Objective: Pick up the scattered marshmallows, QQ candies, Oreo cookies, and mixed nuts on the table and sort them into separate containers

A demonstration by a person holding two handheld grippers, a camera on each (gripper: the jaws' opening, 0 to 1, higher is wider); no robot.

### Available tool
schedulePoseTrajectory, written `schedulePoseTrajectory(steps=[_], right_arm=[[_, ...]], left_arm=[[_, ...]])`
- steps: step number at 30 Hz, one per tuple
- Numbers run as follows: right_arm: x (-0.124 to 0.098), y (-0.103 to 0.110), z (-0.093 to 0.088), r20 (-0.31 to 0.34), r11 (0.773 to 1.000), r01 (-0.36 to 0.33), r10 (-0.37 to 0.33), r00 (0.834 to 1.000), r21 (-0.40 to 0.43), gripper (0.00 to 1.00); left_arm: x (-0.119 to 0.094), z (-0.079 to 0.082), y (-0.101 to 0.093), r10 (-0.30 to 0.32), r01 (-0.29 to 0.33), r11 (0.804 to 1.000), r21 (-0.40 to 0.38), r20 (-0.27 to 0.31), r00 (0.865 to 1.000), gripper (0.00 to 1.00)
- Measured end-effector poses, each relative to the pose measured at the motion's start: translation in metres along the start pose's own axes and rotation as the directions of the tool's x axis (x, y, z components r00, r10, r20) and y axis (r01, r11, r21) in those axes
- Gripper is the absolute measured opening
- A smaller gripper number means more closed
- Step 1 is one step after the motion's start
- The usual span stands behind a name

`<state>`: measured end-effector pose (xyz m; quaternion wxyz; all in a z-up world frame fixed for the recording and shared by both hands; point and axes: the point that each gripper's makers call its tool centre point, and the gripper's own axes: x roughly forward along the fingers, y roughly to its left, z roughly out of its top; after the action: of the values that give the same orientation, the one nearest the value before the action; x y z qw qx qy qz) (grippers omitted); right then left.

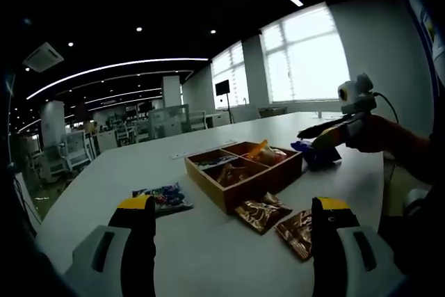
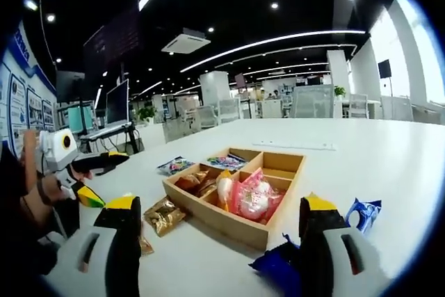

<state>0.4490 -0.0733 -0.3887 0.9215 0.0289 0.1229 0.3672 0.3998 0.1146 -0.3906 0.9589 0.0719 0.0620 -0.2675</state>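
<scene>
Brown foil packets (image 1: 263, 213), light, crinkly and best pinched at an edge, are lying on the table (image 1: 208, 255) beside the wooden tray (image 1: 240, 172) while both grippers, left (image 1: 233, 248) and right (image 2: 219, 248), are hovering with jaws open.

white table (image 1: 208, 255), bright windows (image 1: 306, 57), monitor (image 2: 116, 102).
</scene>
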Motion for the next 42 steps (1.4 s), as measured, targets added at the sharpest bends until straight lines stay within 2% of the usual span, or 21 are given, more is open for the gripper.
schedulePoseTrajectory(steps=[13,31,42], right_arm=[[-0.020,0.001,-0.002,0.014,0.999,-0.006,0.006,1.000,0.043,0.90],[-0.025,0.002,-0.001,0.010,0.999,-0.017,0.017,1.000,0.027,0.90],[-0.025,0.002,-0.003,0.009,0.999,-0.019,0.019,1.000,0.031,0.90]], left_arm=[[0.000,0.003,0.001,0.013,-0.013,1.000,-0.004,0.001,1.000,0.97],[-0.001,0.012,-0.004,0.018,-0.018,1.000,0.003,0.016,1.000,0.97],[-0.005,0.013,0.004,0.037,-0.037,0.999,0.002,0.011,0.999,0.97]])
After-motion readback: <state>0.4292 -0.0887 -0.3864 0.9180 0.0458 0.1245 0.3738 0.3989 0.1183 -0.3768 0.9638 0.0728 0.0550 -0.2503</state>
